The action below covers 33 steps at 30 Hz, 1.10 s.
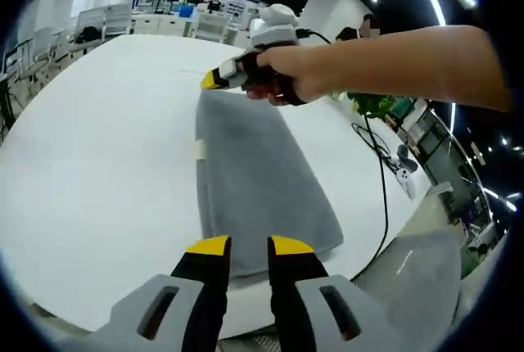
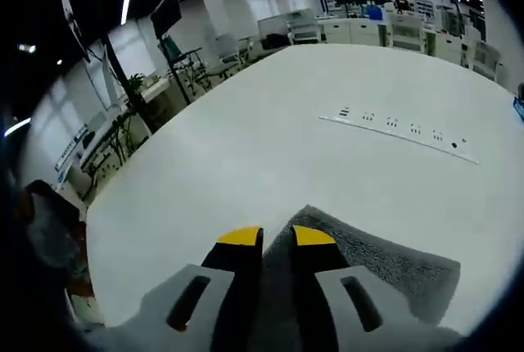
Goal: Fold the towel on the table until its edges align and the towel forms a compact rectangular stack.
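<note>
White table (image 1: pixel 98 155) with a folded grey towel (image 1: pixel 262 180) and a power strip (image 2: pixel 397 133).

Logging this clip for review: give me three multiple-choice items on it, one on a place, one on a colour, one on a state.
1. Where is the right claw in the left gripper view?
A. at the towel's far end
B. off the table
C. on the cable

2. What colour is the towel?
A. red
B. grey
C. green

3. How does the towel lie?
A. rolled into a tube
B. hanging off the edge
C. flat on the white table as a long strip

Answers:
1 A, it sits at the strip's far end, opposite the left claw.
2 B, grey in both views.
3 C, it rests flat, with a small white tag at one long edge.
</note>
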### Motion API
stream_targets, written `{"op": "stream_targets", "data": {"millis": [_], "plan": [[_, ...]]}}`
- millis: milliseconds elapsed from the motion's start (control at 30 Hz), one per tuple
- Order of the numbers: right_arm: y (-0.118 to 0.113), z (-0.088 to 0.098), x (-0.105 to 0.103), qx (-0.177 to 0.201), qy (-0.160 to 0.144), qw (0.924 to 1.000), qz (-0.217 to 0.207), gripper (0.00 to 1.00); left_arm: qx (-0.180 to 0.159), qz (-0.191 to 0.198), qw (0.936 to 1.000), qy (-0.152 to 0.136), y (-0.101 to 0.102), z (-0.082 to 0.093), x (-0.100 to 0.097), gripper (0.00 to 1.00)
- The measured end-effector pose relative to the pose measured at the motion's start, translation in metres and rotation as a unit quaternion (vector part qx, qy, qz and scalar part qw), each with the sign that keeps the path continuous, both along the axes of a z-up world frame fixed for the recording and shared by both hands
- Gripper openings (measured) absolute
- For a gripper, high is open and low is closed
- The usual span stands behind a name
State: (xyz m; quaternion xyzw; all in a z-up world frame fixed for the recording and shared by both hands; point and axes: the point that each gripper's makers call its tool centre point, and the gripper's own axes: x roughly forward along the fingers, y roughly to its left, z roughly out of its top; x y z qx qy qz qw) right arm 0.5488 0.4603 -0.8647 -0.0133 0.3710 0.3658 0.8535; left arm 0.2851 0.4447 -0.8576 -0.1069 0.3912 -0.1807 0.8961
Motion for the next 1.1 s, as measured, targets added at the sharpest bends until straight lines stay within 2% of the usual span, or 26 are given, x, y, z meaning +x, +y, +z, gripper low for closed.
{"op": "stream_targets", "data": {"millis": [167,367,567,733,967,1100], "plan": [[-0.01,0.012,0.005,0.002,-0.015,0.9998,0.009,0.14,0.003,-0.002,1.0,-0.006,0.0,0.001,0.009,0.19],[-0.018,0.032,0.013,0.021,-0.038,0.9991,0.003,0.23,0.005,-0.004,0.9998,-0.021,0.003,0.01,0.017,0.2],[-0.02,0.039,0.009,0.03,-0.035,0.9989,0.005,0.31,0.01,-0.006,0.9995,-0.028,0.004,0.016,0.02,0.21],[-0.024,0.051,0.006,0.037,-0.04,0.9985,0.004,0.33,0.014,-0.005,0.9993,-0.035,0.007,0.019,0.024,0.24],[-0.032,0.063,0.02,0.046,-0.05,0.9977,-0.002,0.34,0.018,-0.001,0.9988,-0.046,0.011,0.026,0.033,0.25],[-0.036,0.071,0.017,0.054,-0.055,0.997,0.0,0.37,0.028,-0.005,0.9979,-0.058,0.012,0.033,0.039,0.28]]}}
